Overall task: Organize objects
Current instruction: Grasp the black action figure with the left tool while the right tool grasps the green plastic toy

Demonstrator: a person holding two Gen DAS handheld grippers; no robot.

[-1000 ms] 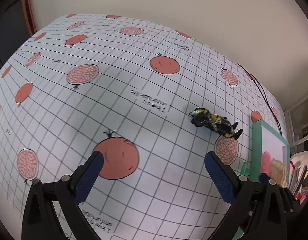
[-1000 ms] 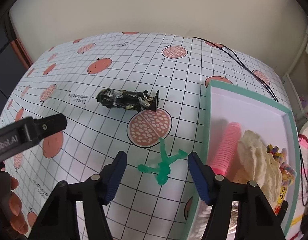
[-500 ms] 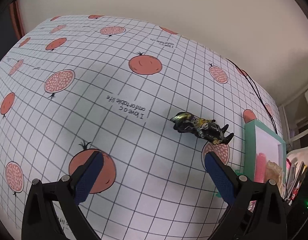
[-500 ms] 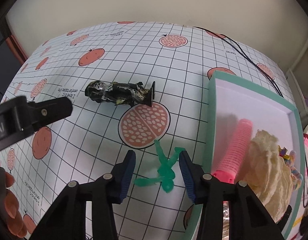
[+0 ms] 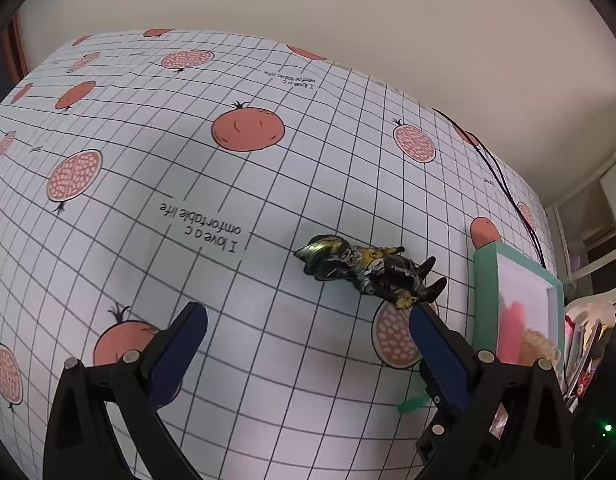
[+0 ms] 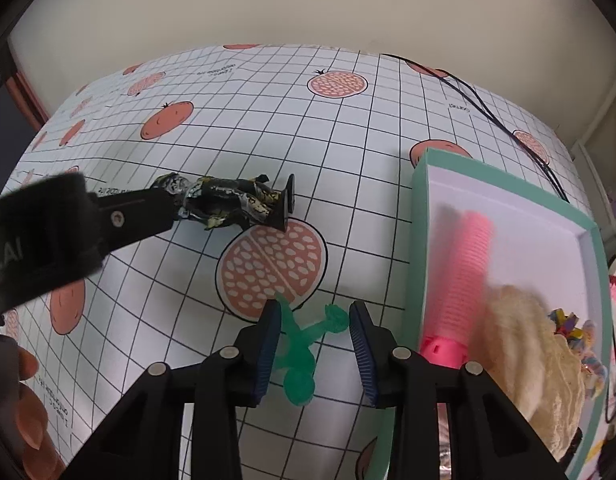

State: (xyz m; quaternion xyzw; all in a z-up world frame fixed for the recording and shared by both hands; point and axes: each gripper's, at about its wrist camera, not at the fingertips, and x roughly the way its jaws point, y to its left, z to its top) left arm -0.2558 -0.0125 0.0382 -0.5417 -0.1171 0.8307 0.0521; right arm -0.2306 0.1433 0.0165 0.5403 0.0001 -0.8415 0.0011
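- While the right gripper (image 6: 312,330) closes low in the frame, the green toy (image 6: 304,350) now sits between its fingers, not squeezed yet.
- Left gripper (image 5: 304,334) has slid nearer the dark figure (image 5: 367,266), wide open and empty.

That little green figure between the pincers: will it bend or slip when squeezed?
The green figure looks like thin translucent plastic, so probably light and a bit springy. Its splayed limbs may twist between the closing right gripper. Lying flat, it shouldn't roll.

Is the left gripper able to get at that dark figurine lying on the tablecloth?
Probably yes. The left gripper is wide open, and the dark figurine lies just beyond its fingertips on the tablecloth, with nothing between them.
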